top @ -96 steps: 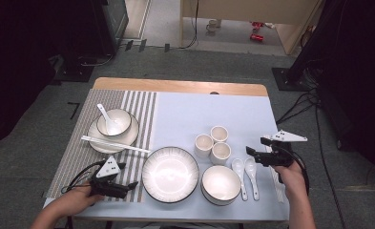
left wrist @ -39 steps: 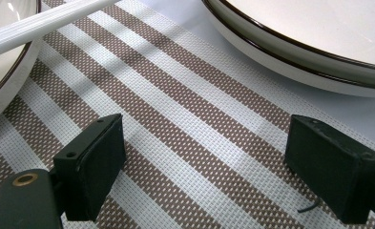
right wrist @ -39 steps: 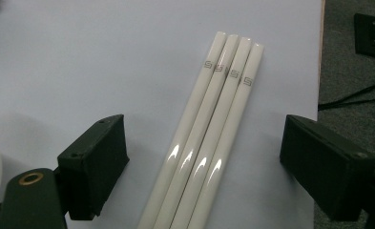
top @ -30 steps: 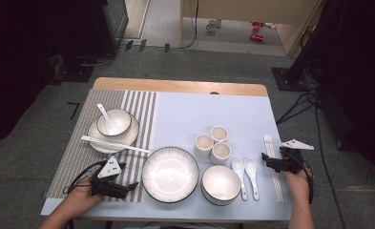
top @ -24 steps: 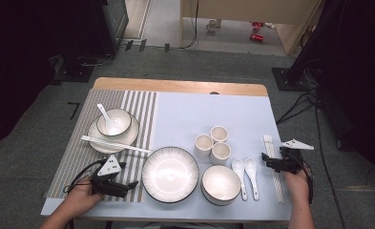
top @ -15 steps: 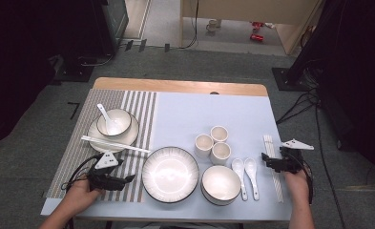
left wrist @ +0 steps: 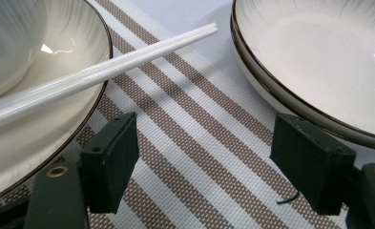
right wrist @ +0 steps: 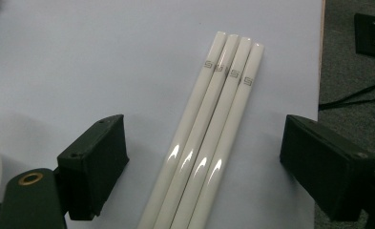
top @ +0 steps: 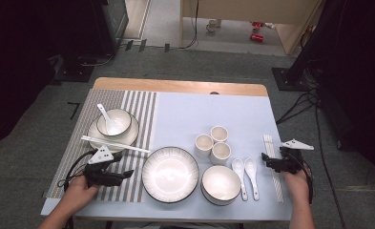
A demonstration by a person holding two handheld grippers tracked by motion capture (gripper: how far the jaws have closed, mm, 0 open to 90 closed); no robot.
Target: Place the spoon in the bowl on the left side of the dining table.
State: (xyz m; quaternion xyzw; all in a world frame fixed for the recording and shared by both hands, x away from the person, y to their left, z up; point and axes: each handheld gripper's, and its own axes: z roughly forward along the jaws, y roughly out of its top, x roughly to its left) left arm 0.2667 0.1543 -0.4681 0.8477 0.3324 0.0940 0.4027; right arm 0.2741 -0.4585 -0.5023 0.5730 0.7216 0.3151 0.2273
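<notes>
My left gripper [top: 124, 174] hovers low over the striped placemat [left wrist: 190, 138], pointing right at the big ribbed plate [top: 171, 174]. Its jaws have just been closing a little and stand open, with nothing between them [left wrist: 204, 143]. A pair of white chopsticks [left wrist: 94, 76] lies across the small plate [top: 99, 139] just beyond it. My right gripper [top: 266, 163] sits at the table's right side, open. In the right gripper view its jaws [right wrist: 206, 143] straddle several white chopsticks [right wrist: 213, 119] lying side by side, with the pads apart from them.
A bowl holding a spoon [top: 113, 121] rests on the small plate. Three cups [top: 213, 141], a deep bowl [top: 221, 184] and two white spoons [top: 244, 171] sit between the big plate and the right-hand chopsticks [top: 270, 143]. The table's right edge [right wrist: 321, 57] is close by.
The left gripper has lifted slightly and drifted away from the front edge, toward the small plate. The right gripper came down over the chopsticks earlier and has held still since.
</notes>
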